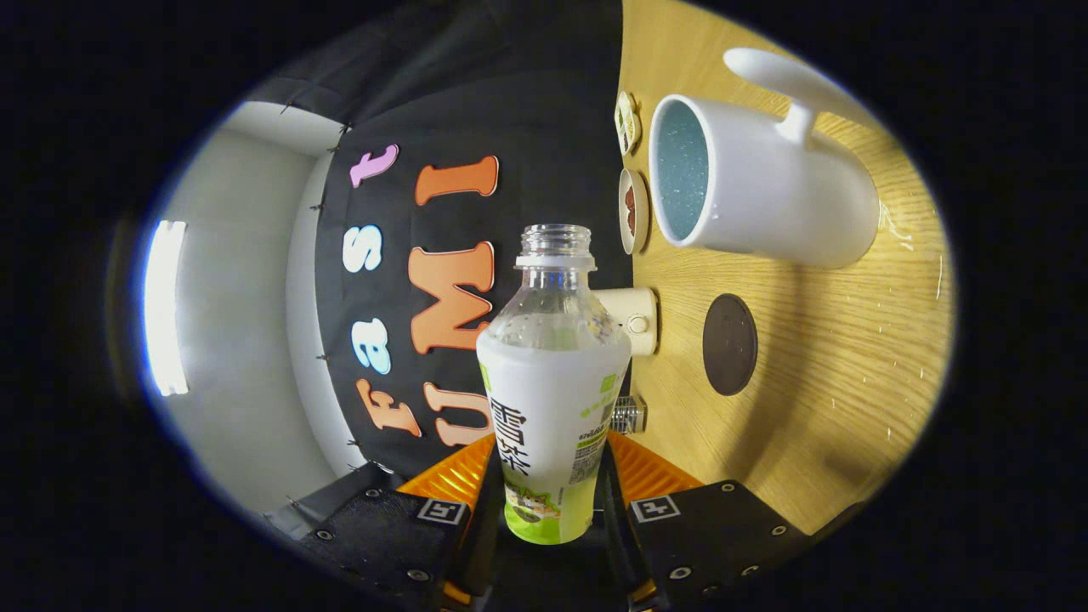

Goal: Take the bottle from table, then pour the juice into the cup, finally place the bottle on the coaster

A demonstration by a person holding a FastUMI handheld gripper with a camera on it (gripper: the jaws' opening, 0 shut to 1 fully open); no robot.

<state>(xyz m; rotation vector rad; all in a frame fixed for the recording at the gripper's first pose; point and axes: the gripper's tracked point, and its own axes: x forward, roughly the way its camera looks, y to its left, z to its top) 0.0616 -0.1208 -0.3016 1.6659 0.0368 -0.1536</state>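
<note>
One bottle (552, 382) (gripper (551, 501) clamped), one cup (765, 195)

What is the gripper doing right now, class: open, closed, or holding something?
Gripper: closed on the bottle, one finger pressing each side; the bottle is uncapped.

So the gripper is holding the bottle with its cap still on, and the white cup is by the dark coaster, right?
Not quite. In the gripper view the bottle, held by the gripper, has no cap; its neck is open. The white cup does sit near the dark coaster.
</note>
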